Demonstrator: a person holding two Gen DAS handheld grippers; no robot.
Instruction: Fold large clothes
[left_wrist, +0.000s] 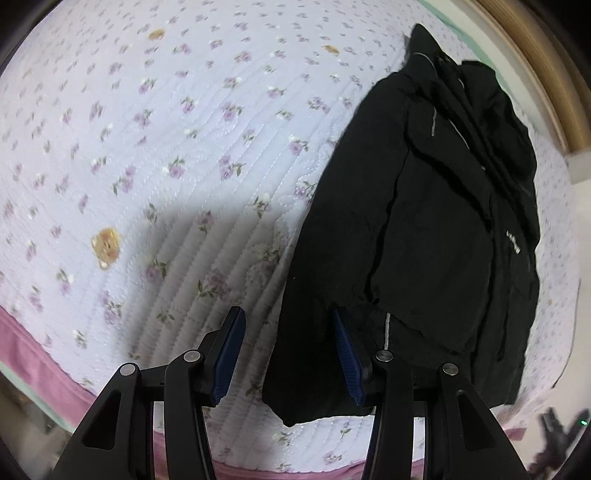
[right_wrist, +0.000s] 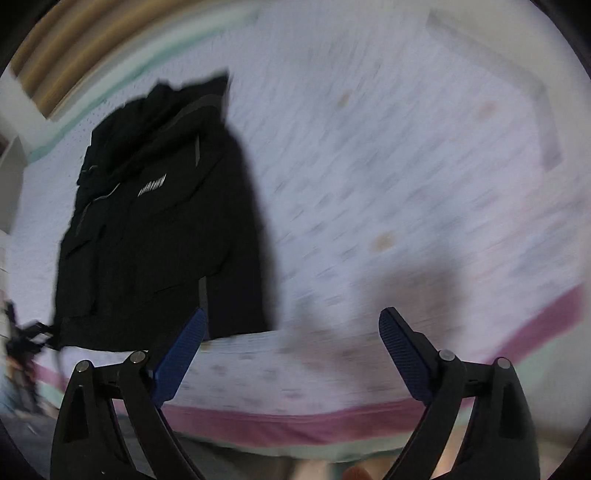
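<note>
A black jacket (left_wrist: 436, 229) lies folded lengthwise on a floral quilt (left_wrist: 166, 147), hood end far, hem near. My left gripper (left_wrist: 287, 321) hovers over the hem's left corner, jaws partly apart; the jacket's edge and bare quilt show in the gap, and neither blue pad presses on anything. In the blurred right wrist view the jacket (right_wrist: 159, 229) lies to the left. My right gripper (right_wrist: 293, 317) stands wide open above bare quilt (right_wrist: 406, 184), just right of the hem, with nothing between its fingers.
The quilt's pink border (left_wrist: 33, 354) marks the near edge of the bed (right_wrist: 314, 424). A wooden frame (left_wrist: 535, 66) runs along the far side beyond the hood. A dark blurred object (right_wrist: 22, 336) sits off the bed's near corner.
</note>
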